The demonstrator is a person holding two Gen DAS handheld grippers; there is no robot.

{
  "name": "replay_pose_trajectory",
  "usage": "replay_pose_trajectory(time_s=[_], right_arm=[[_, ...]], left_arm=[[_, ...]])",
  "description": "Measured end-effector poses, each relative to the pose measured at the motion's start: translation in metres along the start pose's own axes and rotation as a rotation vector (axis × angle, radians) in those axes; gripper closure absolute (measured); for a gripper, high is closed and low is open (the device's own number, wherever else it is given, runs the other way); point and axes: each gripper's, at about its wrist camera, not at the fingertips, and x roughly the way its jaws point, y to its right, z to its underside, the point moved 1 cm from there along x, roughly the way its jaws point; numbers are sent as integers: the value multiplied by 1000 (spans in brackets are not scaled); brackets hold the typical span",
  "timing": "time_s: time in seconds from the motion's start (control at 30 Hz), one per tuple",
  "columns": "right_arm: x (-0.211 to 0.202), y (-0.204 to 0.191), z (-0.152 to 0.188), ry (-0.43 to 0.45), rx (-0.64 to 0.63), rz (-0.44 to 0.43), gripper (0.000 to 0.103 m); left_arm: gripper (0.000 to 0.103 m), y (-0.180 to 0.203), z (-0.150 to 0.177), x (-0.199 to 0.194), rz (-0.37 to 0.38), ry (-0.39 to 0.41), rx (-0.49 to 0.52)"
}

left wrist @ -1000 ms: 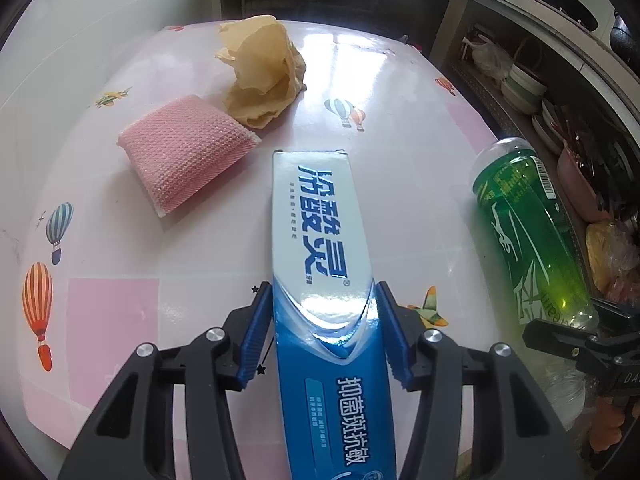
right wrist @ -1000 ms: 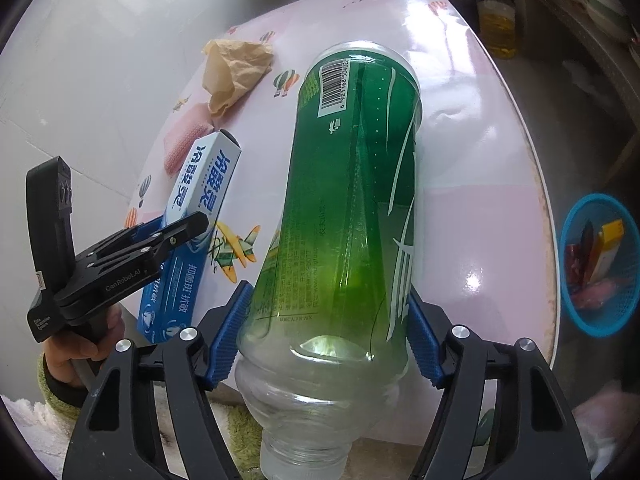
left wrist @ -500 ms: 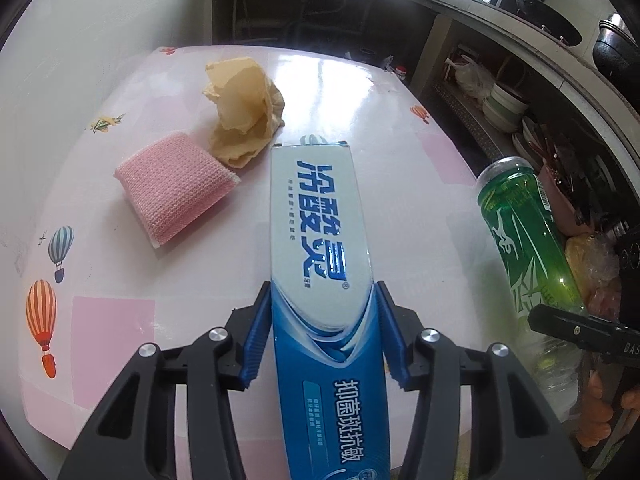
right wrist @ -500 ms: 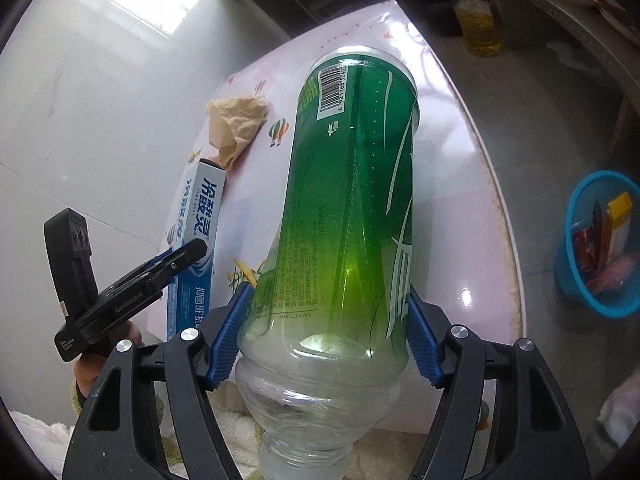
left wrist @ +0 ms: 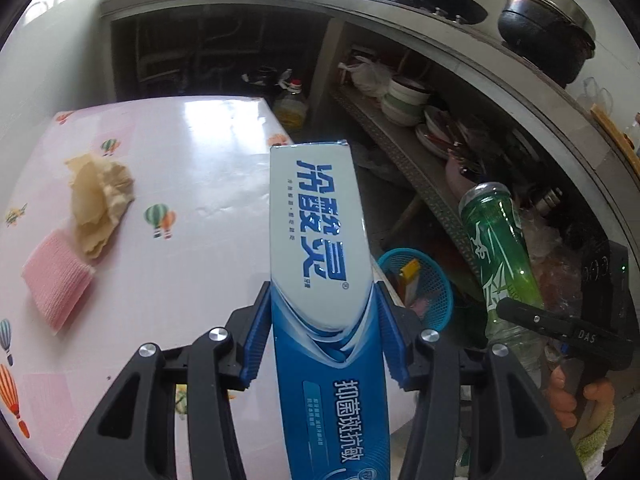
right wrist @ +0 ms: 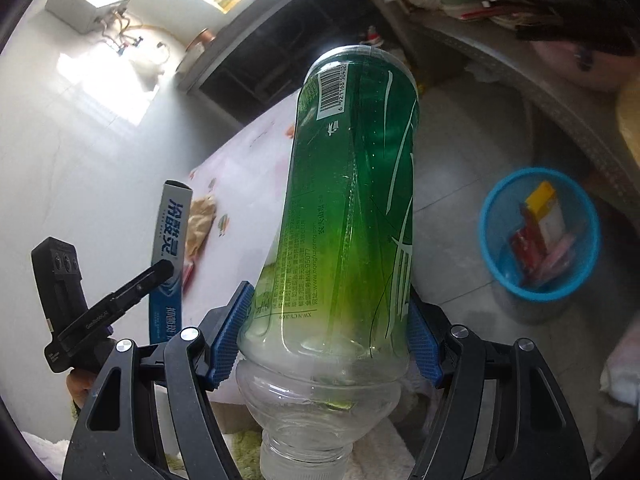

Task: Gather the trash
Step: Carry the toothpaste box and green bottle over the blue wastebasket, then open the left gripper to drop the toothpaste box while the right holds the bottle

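The table (left wrist: 192, 184), under a glossy pink cloth printed with balloons, is the landmark. Its right-hand edge runs close under the toothpaste box (left wrist: 320, 240), and beyond that edge lies open tiled floor up to a dark shelf unit (left wrist: 420, 128) crowded with bowls and plates. A concrete counter (left wrist: 460, 32) curves over the shelves, carrying a dark pot. On the floor just off the table's near right corner stands a blue basket (right wrist: 540, 232) holding red and yellow wrappers; the floor around it is free.

The left gripper (left wrist: 320, 340) has its blue pads pressed on both sides of the toothpaste box, about half spread, the box jutting forward above the table edge. The right gripper (right wrist: 328, 332) is clamped wide on the green plastic bottle (right wrist: 352, 200), base forward, neck toward the camera, held off the table's right side above the floor.

On the table's left part lie a crumpled beige paper (left wrist: 100, 200) and, touching it on the near side, a pink scouring pad (left wrist: 56, 280).
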Motion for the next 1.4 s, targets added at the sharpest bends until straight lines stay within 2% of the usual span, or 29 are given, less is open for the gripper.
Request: replay_pose_trajectory(time_s=[0.17,0.27,0.37,0.47,0.57,0.6,0.63,0.73,0.83,0.93,1.13,1.23,1.3,1.4], right_arm=[[-23,67,22,31,159,80,36],[-28,110,40,22,251,110,36],[-26,140,56,3,322,123,36],[-23,164,65,-10,378,121,36],[-21,174,68,-13,417,124,36],[-17,175,67,-14,429,125,36],[-13,177,65,-16,435,126,36],[-7,181,64,-29,441,139,36],[0,179,61,-49,425,164,36],[10,175,55,-72,388,211,36],[32,172,34,-107,276,289,36],[47,163,23,-147,223,283,36],[61,156,19,-187,168,281,36],[91,143,16,-282,118,206,36]], left_arm=[[55,60,-21,41,86,-66,107],[55,96,-31,83,159,-174,114],[55,130,-35,132,177,-278,130],[55,159,-37,189,161,-389,111],[53,182,-45,241,133,-438,81],[49,187,-48,261,126,-459,50],[41,187,-47,273,100,-469,26],[37,182,-49,298,34,-493,-45],[37,171,-42,288,32,-495,-66],[37,159,-39,263,69,-470,-51],[36,137,-36,182,133,-322,12],[33,129,-33,141,157,-244,48],[33,121,-30,119,144,-198,67],[32,106,-20,98,132,-172,61]])
